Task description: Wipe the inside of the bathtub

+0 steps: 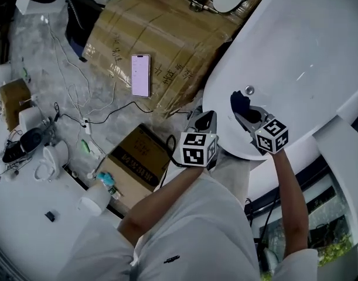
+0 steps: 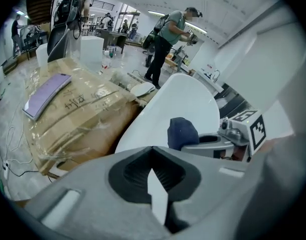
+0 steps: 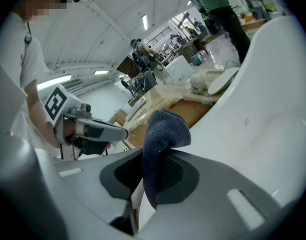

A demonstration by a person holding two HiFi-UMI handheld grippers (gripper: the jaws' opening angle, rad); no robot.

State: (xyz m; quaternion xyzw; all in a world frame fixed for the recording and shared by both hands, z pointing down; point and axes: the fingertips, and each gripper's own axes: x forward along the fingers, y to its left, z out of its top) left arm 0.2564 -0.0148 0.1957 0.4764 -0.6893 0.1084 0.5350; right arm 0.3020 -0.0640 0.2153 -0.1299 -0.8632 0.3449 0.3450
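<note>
Right gripper (image 1: pixel 244 111): jaws pinch a dark blue cloth (image 3: pixel 163 134). It is soft, looped terry, folded over itself, and its free end bulges out past the jaw tips. Left gripper (image 1: pixel 205 120): jaws pressed together with nothing between them, only a thin sliver of white tub showing through the gap. The bathtub (image 1: pixel 307 51) is white, glossy and smooth-walled, with a rounded near-left end. Its long axis runs from that end away to the far right. The cloth sits over the inner wall at the near-left end, just near of a small round fitting (image 1: pixel 249 89). Whether it actually presses on the wall cannot be told. The unwiped basin lies ahead and to the far right of the right jaws, so the stroke should probably run along the long axis, away from the body. The right gripper is the nearer one to the basin; the left hovers just left of it, outside the rim. A tape-wrapped carton (image 1: pixel 149 28) with a phone (image 1: pixel 140 75) on top lies left of the tub, well clear of the work.
</note>
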